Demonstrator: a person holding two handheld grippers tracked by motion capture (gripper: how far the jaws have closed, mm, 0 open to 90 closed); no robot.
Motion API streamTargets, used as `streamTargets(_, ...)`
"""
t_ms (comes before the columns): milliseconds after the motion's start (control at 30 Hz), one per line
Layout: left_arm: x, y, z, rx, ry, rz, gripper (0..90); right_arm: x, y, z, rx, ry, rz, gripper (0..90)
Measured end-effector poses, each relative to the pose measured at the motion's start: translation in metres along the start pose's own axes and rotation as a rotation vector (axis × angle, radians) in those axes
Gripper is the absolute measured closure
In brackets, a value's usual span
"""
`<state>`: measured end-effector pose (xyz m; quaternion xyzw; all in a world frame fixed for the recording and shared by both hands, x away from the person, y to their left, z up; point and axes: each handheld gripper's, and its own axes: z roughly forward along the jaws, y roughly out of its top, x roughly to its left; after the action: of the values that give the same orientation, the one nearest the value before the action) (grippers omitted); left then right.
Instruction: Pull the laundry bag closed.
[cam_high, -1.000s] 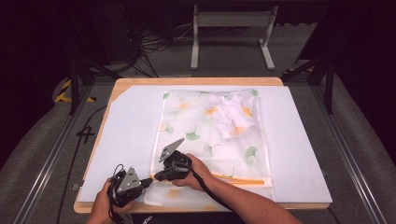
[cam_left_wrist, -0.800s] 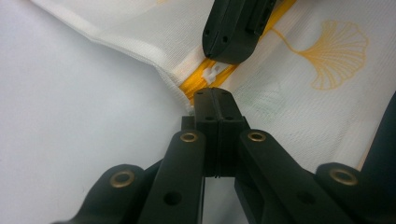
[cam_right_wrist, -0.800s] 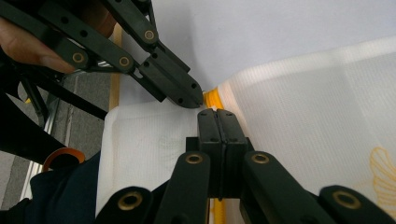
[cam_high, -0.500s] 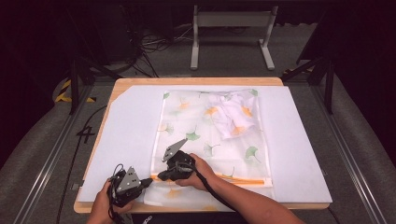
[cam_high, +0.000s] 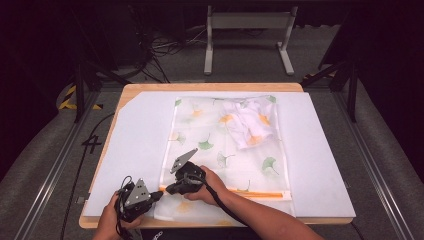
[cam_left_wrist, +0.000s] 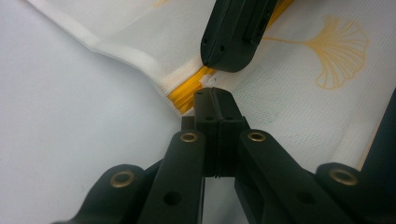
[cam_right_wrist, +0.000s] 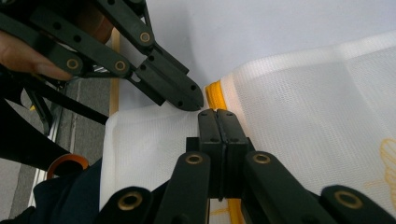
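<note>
No legible text, labels, brands or numbers anywhere in view.

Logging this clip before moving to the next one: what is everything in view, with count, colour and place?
mesh bag: one, white with ginkgo-leaf print, mid-mat
orange zipper: one, along the bag's near end
white garment: one, inside the bag, far right
white mat: one, covering the table
wooden table: one, tan
metal stand: one, grey, floor beyond
left gripper: black, jaws together at the zipper's left end
right gripper: black, jaws together, beside it
</note>
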<state>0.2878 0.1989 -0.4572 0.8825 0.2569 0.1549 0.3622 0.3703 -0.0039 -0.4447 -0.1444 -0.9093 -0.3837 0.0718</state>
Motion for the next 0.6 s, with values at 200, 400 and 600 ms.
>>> streamTargets(200,0.0005,-0.0004,-0.0002,-0.001,-0.003,-0.001,90.0,-0.0010,-0.0004,0.0036,-0.006,0.001,0.017,89.0)
streamTargets(400,0.0004,-0.0005,-0.0001,-0.003,-0.003,-0.005,90.0,-0.0005,0.0015,0.0069,-0.009,-0.009,0.022,88.9)
streamTargets(600,0.0008,-0.0008,-0.0001,-0.005,-0.005,-0.008,90.0,0.0034,0.0015,0.0083,-0.006,-0.038,0.017,90.0)
